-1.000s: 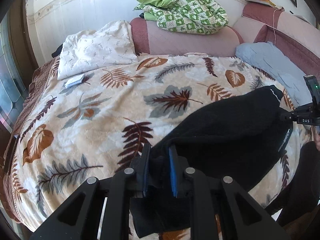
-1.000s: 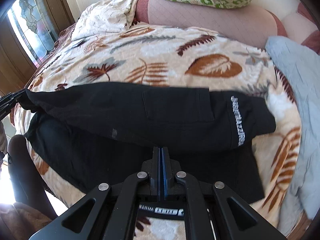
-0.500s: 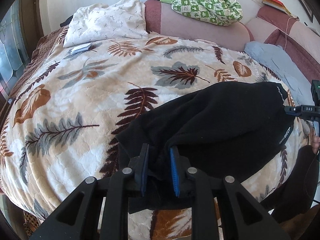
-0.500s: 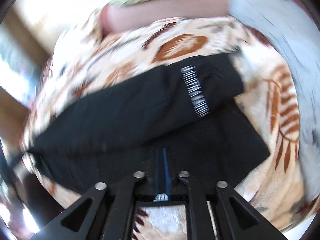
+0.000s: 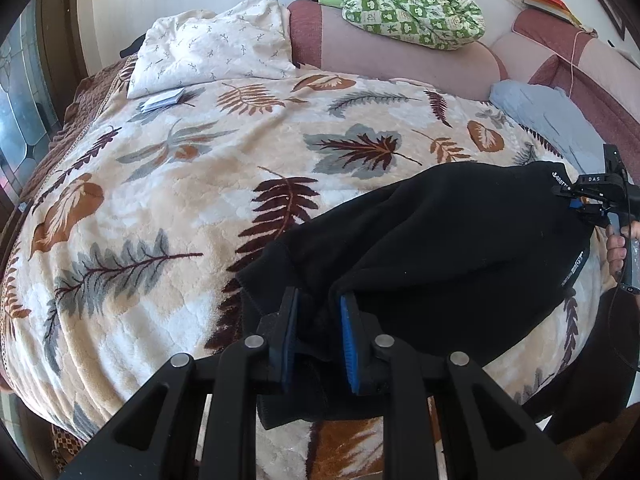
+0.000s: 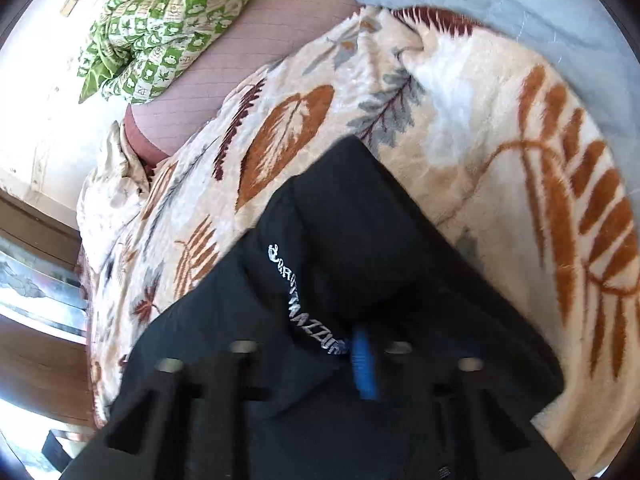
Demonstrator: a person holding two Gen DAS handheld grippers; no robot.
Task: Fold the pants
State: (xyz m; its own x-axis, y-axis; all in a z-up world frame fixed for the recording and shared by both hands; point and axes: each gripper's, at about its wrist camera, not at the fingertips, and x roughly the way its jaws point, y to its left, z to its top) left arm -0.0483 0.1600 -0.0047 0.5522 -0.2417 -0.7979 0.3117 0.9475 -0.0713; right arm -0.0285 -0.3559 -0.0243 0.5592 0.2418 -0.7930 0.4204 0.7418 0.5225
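Note:
Black pants (image 5: 460, 248) lie folded over on the leaf-patterned blanket (image 5: 180, 208) near the bed's front edge. My left gripper (image 5: 318, 332) is shut on a bunched end of the pants, with black cloth filling the gap between its blue pads. At the far right end my right gripper (image 5: 576, 200), held by a hand (image 5: 616, 248), meets the corner with white lettering. In the blurred right wrist view the right gripper (image 6: 324, 344) has its jaws closing, and the lettered cloth (image 6: 304, 300) lies between them, covering the left finger.
A green checked quilt (image 5: 404, 4) rests on the pink padded back (image 5: 400, 56). A white pillow (image 5: 212, 52) and a small booklet (image 5: 162, 100) lie at the back left. A blue-grey cloth (image 5: 540, 116) lies at the back right, with window glass (image 5: 16, 120) on the left.
My right gripper let go of the lower edge, rolled and shifted to the lettered end of the pants. My left gripper sank a little toward the bed, still gripping the cloth.

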